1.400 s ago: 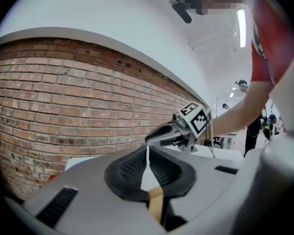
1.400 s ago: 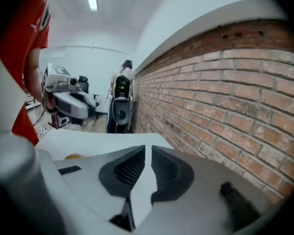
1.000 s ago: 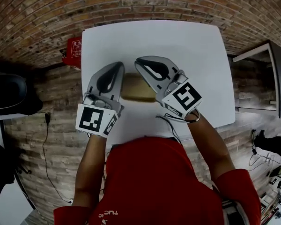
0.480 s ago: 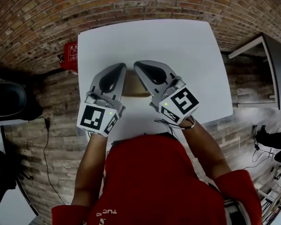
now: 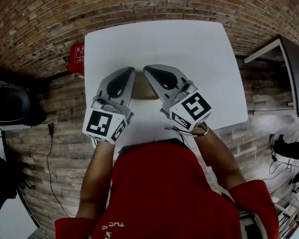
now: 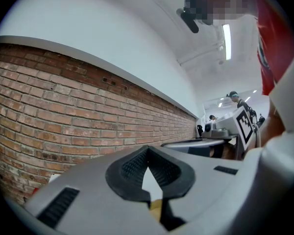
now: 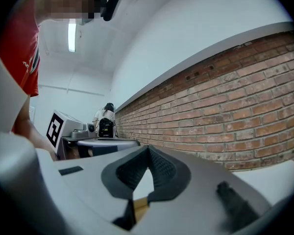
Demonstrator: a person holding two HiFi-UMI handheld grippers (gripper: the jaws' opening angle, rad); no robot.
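Tan block (image 5: pixel 143 91): it lies flat on the white table (image 5: pixel 189 44), towards the near side, between my two grippers. In the head view each of them covers one end of it, so I only see its middle.
Left gripper (image 5: pixel 125 75): low over the table at the block's left end, tips pointing away from the person. In the left gripper view (image 6: pixel 147 151) the jaws meet at the tips with nothing clamped between the pads. A sliver of tan shows through the slot lower down (the block, as far as I can tell, lying beyond the jaws and not in them).
Right gripper (image 5: pixel 150 71): at the block's right end, angled inward, so its tips come near the left one's. The right gripper view (image 7: pixel 148 150) shows the same thing: tips together, pads bare, white table and a tan sliver seen through the gap behind them.
Contact: from above I can't tell whether either gripper touches the block or only hangs just over it.
Cross views: each gripper's marker cube shows in the other's camera, the right one's at (image 6: pixel 245 126) and the left one's at (image 7: pixel 56 126).
Surroundings: brick (image 5: pixel 40 14) runs all round the table, and a red box (image 5: pixel 75 55) sits just off its far-left corner. The person's red shirt (image 5: pixel 154 193) fills the bottom of the head view.
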